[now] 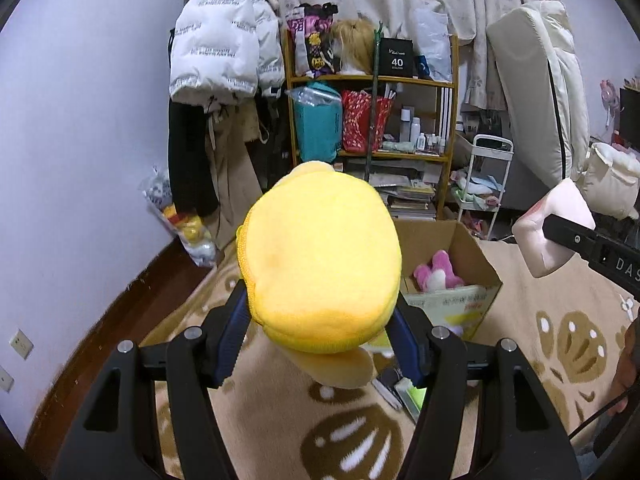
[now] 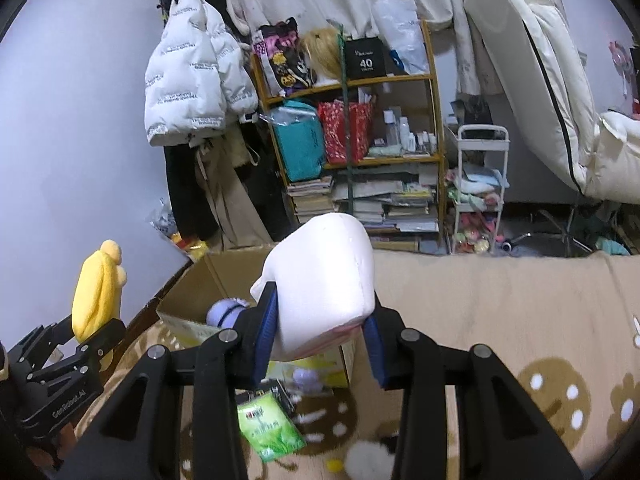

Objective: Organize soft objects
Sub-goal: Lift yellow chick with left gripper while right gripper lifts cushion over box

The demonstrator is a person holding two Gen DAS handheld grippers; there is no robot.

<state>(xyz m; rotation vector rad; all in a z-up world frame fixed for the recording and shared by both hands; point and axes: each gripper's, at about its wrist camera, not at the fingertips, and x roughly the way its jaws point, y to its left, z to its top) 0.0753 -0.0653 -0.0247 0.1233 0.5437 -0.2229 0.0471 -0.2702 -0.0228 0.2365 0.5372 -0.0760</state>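
Your left gripper (image 1: 320, 344) has its blue-padded fingers (image 1: 230, 344) clamped on the sides of a plump yellow plush toy (image 1: 320, 264), which is held up in the air over the patterned beige-and-brown rug (image 1: 560, 320), clear of the floor. Your right gripper (image 2: 320, 344) has its fingers (image 2: 264, 340) squeezed on a soft white plush cube with a pink underside (image 2: 324, 284), also lifted off the rug.

Just beyond both toys stands an open brown cardboard box (image 1: 468, 248) on the rug, near the rug's far edge. Inside it lie a pink-and-white plush toy (image 1: 436, 272) and a pale lilac plush toy (image 2: 226, 312).

On the rug in front of the box lie a green printed packet (image 2: 268, 428) and a small white fluffy ball (image 2: 368, 460).

Behind the box, against the curtain, a wooden shelf unit (image 2: 436, 160) holds bags, bottles and stacked books, with a white puffer jacket (image 2: 192, 92) hanging to its left and a white trolley (image 2: 480, 184) to its right.
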